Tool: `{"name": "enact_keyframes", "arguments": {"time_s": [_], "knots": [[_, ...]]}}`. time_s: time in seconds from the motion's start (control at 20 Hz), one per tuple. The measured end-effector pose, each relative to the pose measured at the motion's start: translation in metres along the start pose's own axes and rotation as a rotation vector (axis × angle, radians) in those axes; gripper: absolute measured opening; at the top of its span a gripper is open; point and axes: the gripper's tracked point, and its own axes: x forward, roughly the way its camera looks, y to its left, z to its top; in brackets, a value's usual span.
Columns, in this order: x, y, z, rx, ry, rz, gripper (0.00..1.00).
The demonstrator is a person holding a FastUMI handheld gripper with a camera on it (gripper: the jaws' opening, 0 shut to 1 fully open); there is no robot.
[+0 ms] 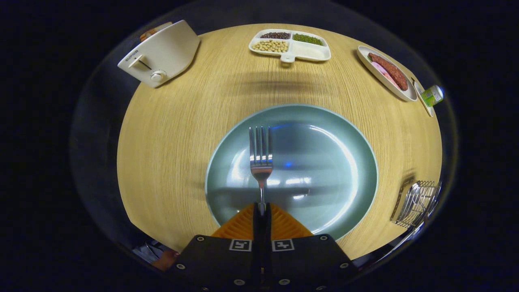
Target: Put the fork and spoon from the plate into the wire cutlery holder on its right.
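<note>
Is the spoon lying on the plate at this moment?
No: the plate carries no spoon; above it is only the fork, its handle clamped between the closed tongs.

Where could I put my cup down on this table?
Bare wood lies between the toaster, the divided snack tray and the green plate. The right side is crowded: sausage dish and wire cutlery holder. The gripper is shut on the fork.

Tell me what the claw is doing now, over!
Claw shut on fork handle, tines pointing ahead over plate. Wire holder off right, something metal already in it. Path across table looks open.
</note>
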Motion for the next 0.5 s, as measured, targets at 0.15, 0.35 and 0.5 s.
{"name": "enact_keyframes", "arguments": {"time_s": [0.15,0.35,0.5], "knots": [[-0.022,-0.009,0.003,0.000,-0.053,0.008,0.03],[-0.063,-0.035,0.009,0.014,-0.147,0.004,0.03],[-0.097,-0.070,0.011,0.038,-0.226,-0.019,0.03]]}}
